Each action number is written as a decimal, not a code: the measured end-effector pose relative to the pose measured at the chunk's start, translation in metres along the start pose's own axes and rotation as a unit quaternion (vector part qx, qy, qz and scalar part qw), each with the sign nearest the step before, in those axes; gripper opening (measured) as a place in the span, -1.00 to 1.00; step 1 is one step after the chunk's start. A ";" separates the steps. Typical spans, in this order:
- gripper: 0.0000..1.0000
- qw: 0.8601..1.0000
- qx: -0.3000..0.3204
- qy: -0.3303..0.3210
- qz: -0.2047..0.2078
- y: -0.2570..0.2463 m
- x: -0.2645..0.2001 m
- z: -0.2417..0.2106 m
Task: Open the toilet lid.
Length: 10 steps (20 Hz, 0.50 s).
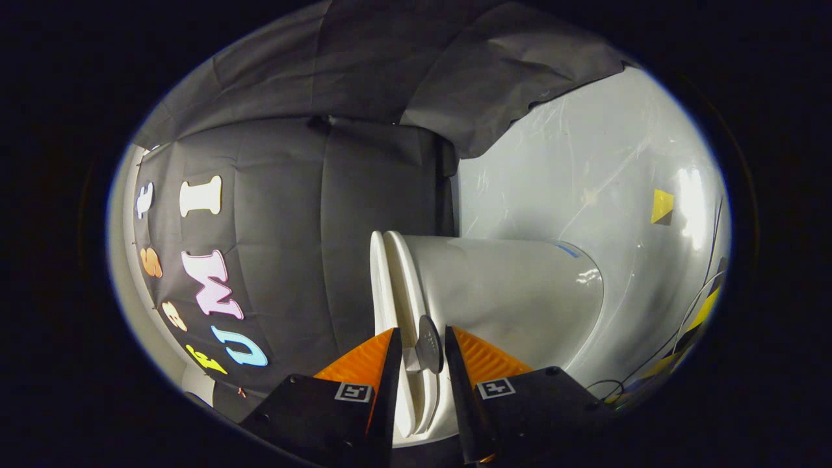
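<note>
The white toilet lies sideways in this rolled view, its bowl swelling off to the right. The lid rests flat against the seat, the two forming thin white slabs at the bowl's left side. A round grey tab sticks out from the lid's rim. My gripper straddles that rim with its orange fingers narrowly apart. The left finger lies against the white rim and the right one against the grey tab, with no gap showing on either side.
Black cloth covers the booth wall left of and above the toilet. A glossy white floor spreads to the right, with a yellow marker on it and thin cables near the far right.
</note>
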<state>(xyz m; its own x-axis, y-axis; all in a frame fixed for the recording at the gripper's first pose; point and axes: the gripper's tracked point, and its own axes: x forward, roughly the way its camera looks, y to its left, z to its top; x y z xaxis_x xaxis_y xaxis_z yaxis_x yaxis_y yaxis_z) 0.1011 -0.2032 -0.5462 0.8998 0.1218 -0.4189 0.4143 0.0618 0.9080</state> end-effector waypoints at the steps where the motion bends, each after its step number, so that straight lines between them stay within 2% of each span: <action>1: -0.12 1.000 -0.001 0.000 0.003 0.002 -0.002 0.000; 3: -0.12 1.000 0.000 -0.012 -0.003 -0.006 0.003 -0.005; 4: -0.84 1.000 0.005 -0.005 -0.007 -0.006 0.000 0.001; 10: -0.84 1.000 0.005 -0.005 -0.003 -0.003 0.000 0.001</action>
<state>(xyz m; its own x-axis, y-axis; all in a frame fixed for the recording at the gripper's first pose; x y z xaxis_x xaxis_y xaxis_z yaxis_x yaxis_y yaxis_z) 0.0995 -0.2040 -0.5491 0.8987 0.1113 -0.4243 0.4209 0.0532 0.9055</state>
